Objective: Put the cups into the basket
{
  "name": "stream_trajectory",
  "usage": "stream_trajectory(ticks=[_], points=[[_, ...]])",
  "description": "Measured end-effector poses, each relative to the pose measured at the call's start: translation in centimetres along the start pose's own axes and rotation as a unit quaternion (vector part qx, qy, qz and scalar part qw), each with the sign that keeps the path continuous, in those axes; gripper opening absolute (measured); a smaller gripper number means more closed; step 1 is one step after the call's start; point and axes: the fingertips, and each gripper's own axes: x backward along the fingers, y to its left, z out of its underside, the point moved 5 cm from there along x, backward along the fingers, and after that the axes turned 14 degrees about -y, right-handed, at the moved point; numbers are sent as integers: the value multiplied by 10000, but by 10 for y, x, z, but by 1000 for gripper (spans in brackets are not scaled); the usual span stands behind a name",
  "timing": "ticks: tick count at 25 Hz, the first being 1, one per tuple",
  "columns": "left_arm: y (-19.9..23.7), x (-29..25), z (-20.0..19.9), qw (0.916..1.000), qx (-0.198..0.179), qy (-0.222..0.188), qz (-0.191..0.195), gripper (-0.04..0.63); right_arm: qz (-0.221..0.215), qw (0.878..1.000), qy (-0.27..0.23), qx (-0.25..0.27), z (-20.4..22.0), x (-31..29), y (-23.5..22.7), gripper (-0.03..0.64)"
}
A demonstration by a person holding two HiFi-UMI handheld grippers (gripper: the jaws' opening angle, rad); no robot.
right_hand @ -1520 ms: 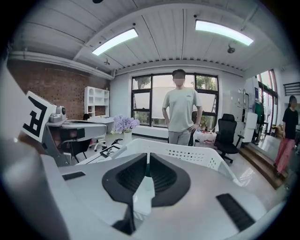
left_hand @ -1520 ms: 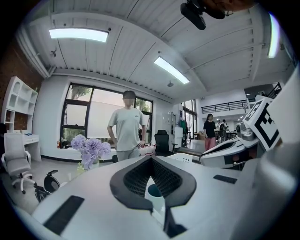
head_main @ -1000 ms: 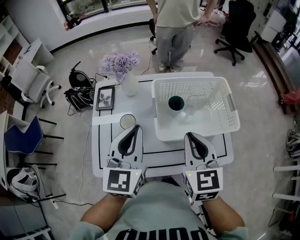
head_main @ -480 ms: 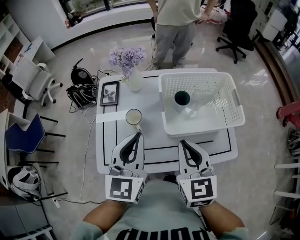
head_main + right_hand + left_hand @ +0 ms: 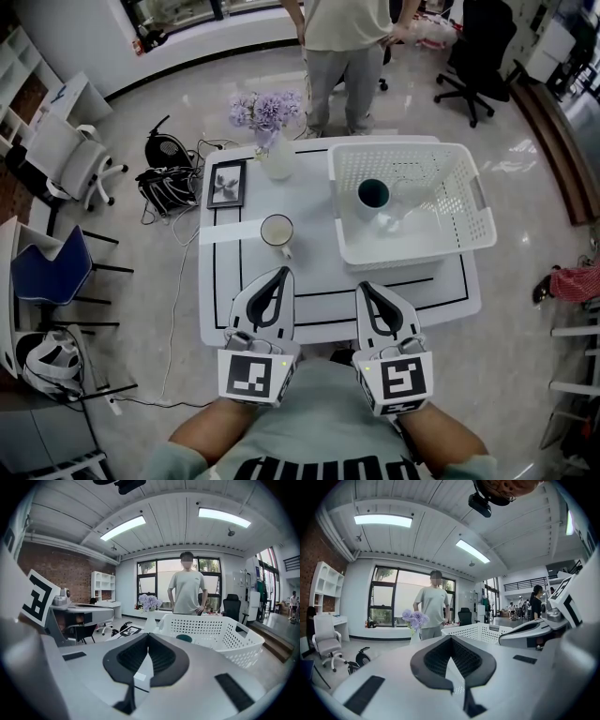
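Note:
A white mug [image 5: 277, 230] stands on the white table [image 5: 319, 309], left of the white perforated basket [image 5: 412, 255]. Inside the basket are a dark teal cup [image 5: 373, 194] and a clear glass [image 5: 409, 195]. My left gripper [image 5: 280, 273] is shut and empty near the table's front edge, just short of the mug. My right gripper [image 5: 367, 287] is shut and empty too, in front of the basket's near wall. In the right gripper view the basket [image 5: 213, 631] and the teal cup [image 5: 183, 638] lie ahead of the closed right gripper [image 5: 147, 635]. The left gripper view shows the closed left gripper [image 5: 450, 637] and the basket [image 5: 474, 631] beyond it.
A vase of purple flowers [image 5: 272, 150] and a framed picture [image 5: 228, 183] sit at the table's far left. A person [image 5: 347, 42] stands just beyond the table. Cables and a bag [image 5: 169, 183] lie on the floor to the left, and office chairs [image 5: 473, 56] stand around.
Both grippers have drawn back from the basket and mug toward the table's near edge, still shut. The table sits farther up and right in the head view.

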Motion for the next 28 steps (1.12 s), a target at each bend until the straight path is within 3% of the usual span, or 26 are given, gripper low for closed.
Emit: stream_trajectory(ticks=[6, 18, 22, 28], points=[[10, 4, 1, 10000, -10, -24, -95, 2, -129, 9999, 39, -59, 4, -8, 8, 21], [60, 27, 13, 9969, -225, 76, -754, 3, -885, 9958, 229, 4, 23, -67, 58, 32], [77, 35, 17, 9950, -282, 77, -958, 3, -1174, 9918, 508, 52, 43, -87, 79, 172], [97, 38, 30, 9930, -244, 193, -1135, 3, -1107, 9896, 922, 55, 82, -120, 87, 199]])
